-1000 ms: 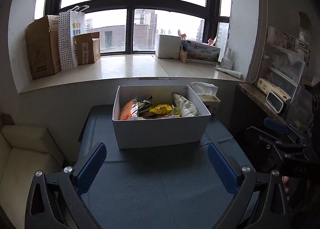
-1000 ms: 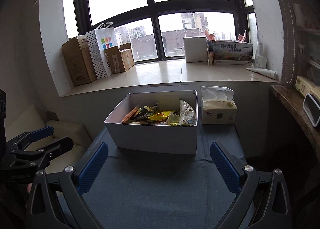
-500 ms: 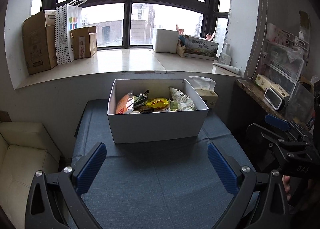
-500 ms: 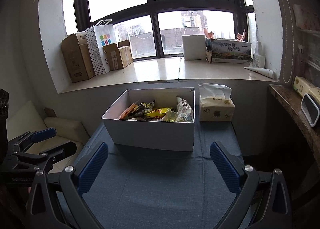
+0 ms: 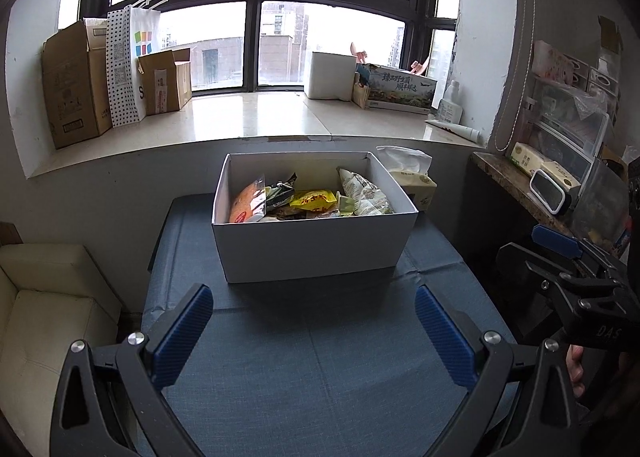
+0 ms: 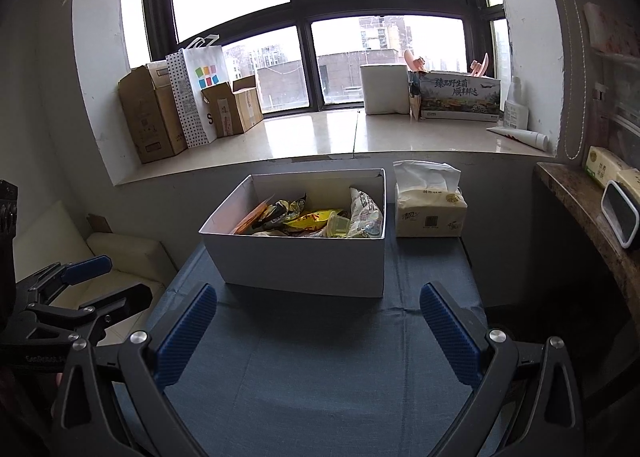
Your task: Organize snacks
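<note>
A white cardboard box [image 5: 312,247] stands on the blue-cloth table [image 5: 312,369] and holds several snack packets: an orange bag [image 5: 248,206], a yellow packet [image 5: 314,199] and a white-green bag [image 5: 362,193]. The box shows in the right wrist view too [image 6: 304,265]. My left gripper [image 5: 314,323] is open and empty, short of the box's front wall. My right gripper [image 6: 318,321] is open and empty, also short of the box. Each gripper shows at the edge of the other's view.
A tissue pack [image 6: 430,213] stands right of the box. The windowsill holds cardboard boxes [image 5: 76,85], a dotted paper bag [image 5: 128,65] and a printed carton [image 5: 400,91]. A cream sofa [image 5: 44,305] is at left, a cluttered side shelf [image 5: 540,181] at right.
Both cameras have pulled back and risen a little over the last second. The box sits slightly farther and lower in view. Both grippers stay open.
</note>
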`<state>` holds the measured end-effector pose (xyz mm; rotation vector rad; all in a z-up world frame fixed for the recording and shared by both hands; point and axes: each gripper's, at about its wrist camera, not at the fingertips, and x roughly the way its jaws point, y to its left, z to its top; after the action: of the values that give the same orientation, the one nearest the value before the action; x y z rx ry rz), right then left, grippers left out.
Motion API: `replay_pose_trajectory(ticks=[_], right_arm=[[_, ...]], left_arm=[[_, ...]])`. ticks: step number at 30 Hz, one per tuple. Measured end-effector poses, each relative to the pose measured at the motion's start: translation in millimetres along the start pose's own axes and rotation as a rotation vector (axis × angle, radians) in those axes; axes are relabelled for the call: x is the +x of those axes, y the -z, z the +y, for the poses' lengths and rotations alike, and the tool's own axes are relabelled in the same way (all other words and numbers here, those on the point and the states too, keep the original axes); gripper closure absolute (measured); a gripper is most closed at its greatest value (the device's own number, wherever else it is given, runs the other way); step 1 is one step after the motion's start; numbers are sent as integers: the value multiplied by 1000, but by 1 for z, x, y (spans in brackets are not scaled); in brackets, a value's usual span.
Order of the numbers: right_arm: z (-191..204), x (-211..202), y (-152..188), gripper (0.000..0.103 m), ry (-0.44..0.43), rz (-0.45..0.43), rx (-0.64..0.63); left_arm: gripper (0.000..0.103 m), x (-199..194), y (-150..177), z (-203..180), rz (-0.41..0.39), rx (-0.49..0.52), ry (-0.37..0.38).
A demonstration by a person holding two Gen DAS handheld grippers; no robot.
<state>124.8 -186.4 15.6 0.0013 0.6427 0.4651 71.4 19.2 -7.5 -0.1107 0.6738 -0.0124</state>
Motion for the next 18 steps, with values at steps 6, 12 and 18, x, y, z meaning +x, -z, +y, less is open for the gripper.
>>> replay_pose_trajectory(ticks=[6, 12, 18], right_arm=[[0, 2, 0, 0, -1, 5, 0], [0, 3, 2, 0, 0, 11, -2], [1, 3, 2, 0, -1, 11, -5]], left_arm=[[0, 1, 0, 1, 1, -2, -3], [0, 1, 1, 2, 4, -5, -3], [0, 1, 2, 2, 6, -5, -2]])
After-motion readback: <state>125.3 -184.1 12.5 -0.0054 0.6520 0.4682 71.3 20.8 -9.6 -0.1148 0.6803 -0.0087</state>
